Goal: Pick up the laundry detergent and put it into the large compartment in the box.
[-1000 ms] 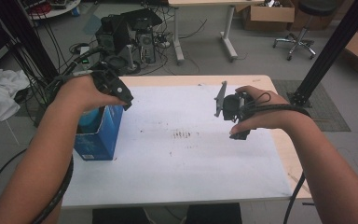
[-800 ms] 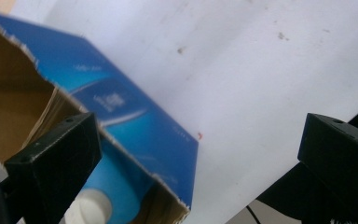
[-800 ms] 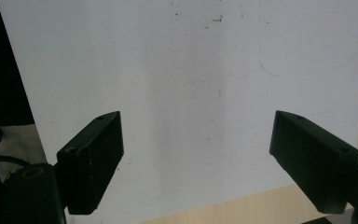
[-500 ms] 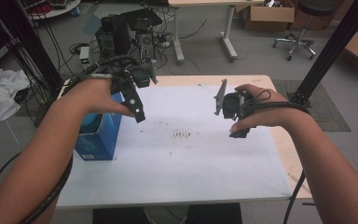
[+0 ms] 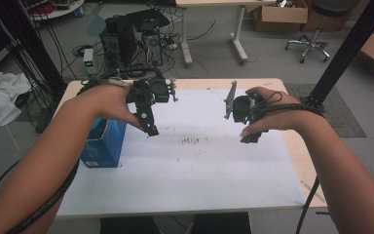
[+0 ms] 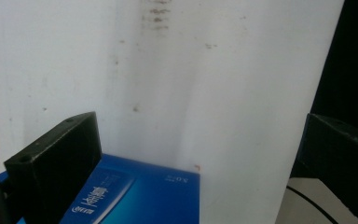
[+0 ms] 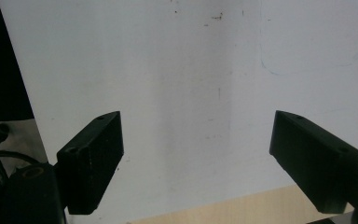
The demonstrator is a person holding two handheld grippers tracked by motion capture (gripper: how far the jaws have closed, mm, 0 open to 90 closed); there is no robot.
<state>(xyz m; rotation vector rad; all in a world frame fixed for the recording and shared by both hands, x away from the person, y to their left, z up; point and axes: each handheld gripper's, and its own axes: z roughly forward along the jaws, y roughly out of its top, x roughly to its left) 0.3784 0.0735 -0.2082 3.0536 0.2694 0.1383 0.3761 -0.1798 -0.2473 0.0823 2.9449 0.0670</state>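
Left gripper (image 5: 148, 127) jaws spread, empty, hovering just past the blue box (image 5: 103, 145) at the table's (image 5: 185, 190) left edge. Right gripper (image 5: 250, 139) spread, empty, near right edge. Likely approach step; next: lower left jaws around box top.

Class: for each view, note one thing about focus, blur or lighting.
High view: dim, soft, the white table sheet brightest. Left gripper view: the blue box and the jaws are soft-edged, its small print blurred. Right gripper view: even light, a faint shadow band down the sheet.
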